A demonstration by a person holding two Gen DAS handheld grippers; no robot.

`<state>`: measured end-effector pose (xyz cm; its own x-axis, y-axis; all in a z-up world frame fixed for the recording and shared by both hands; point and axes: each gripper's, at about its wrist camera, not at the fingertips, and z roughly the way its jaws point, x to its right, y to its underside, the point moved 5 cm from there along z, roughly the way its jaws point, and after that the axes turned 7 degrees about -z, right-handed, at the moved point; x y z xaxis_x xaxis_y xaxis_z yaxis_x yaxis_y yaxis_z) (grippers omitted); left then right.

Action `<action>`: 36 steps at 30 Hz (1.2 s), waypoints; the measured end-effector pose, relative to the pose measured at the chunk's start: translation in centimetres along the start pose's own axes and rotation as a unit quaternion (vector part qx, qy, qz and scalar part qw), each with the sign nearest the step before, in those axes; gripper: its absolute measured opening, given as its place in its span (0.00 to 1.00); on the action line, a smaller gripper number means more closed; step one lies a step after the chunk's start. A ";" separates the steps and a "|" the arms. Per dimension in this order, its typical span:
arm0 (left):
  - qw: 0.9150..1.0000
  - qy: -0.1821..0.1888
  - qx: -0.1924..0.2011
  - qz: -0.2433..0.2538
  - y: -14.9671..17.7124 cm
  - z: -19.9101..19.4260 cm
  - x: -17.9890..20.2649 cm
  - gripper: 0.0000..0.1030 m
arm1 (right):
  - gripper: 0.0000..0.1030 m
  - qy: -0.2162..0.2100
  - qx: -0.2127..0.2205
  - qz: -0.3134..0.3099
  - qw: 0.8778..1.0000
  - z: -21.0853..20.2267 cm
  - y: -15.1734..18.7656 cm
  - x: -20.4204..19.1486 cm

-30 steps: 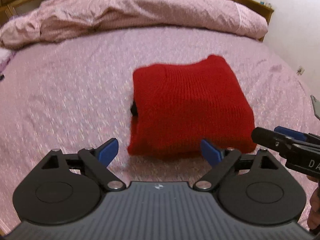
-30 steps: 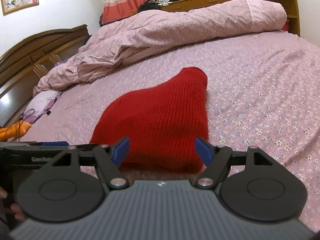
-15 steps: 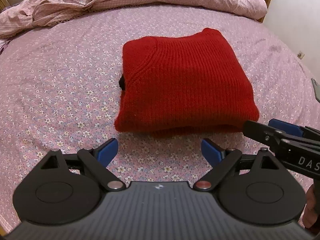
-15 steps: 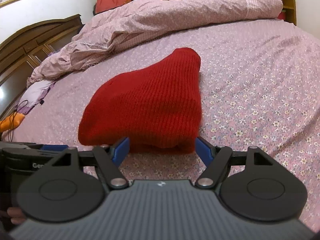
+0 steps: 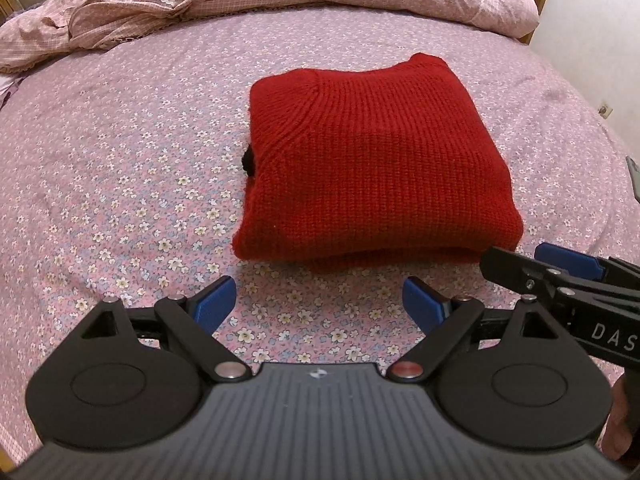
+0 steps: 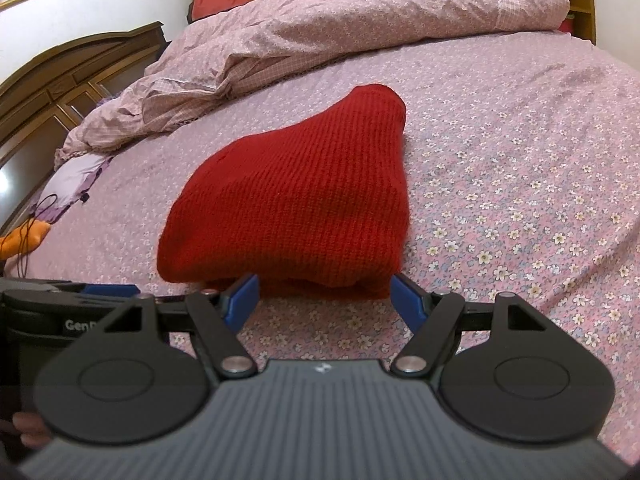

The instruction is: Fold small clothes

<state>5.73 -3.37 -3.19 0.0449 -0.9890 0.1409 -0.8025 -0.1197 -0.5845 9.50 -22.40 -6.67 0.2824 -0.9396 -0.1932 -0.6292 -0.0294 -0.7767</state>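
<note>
A red knit sweater (image 5: 372,164) lies folded into a thick rectangle on the flowered pink bedsheet (image 5: 120,160). A dark bit pokes out at its left edge. My left gripper (image 5: 320,302) stands open just short of the sweater's near edge, with only sheet between its blue pads. In the right wrist view the sweater (image 6: 300,204) fills the middle. My right gripper (image 6: 324,300) is open, its pads at the near right corner of the fold without pinching it. The right gripper (image 5: 532,260) also shows at the right edge of the left wrist view.
A rumpled pink duvet (image 6: 360,12) is heaped along the far side of the bed. A wooden headboard (image 6: 60,80) stands at the left, with a lilac cloth (image 6: 68,184) and an orange item (image 6: 28,236) below it. Flat sheet surrounds the sweater.
The left wrist view has drawn back and tipped down, so a strip of sheet now separates its pads from the sweater. The sweater lies still. Both grippers stay open.
</note>
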 end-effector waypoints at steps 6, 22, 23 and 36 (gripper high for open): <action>1.000 0.000 0.000 0.000 0.0 0.0 0.0 0.90 | 0.72 0.000 0.000 -0.001 1.000 0.0 0.1 -0.1; 1.000 -0.001 0.000 0.000 0.0 0.0 0.0 0.90 | 0.72 0.000 0.000 -0.001 1.000 0.0 0.1 -0.1; 1.000 -0.001 0.000 0.000 0.0 0.0 0.0 0.90 | 0.72 0.000 0.001 -0.001 1.000 0.0 0.1 -0.1; 1.000 -0.001 0.000 0.001 0.0 0.0 0.0 0.90 | 0.72 -0.001 0.001 -0.003 1.000 0.0 0.1 -0.3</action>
<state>5.79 -3.39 -3.21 0.0454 -0.9894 0.1380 -0.8026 -0.1184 -0.5846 9.34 -22.08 -6.72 0.2867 -0.9390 -0.1898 -0.6267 -0.0340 -0.7785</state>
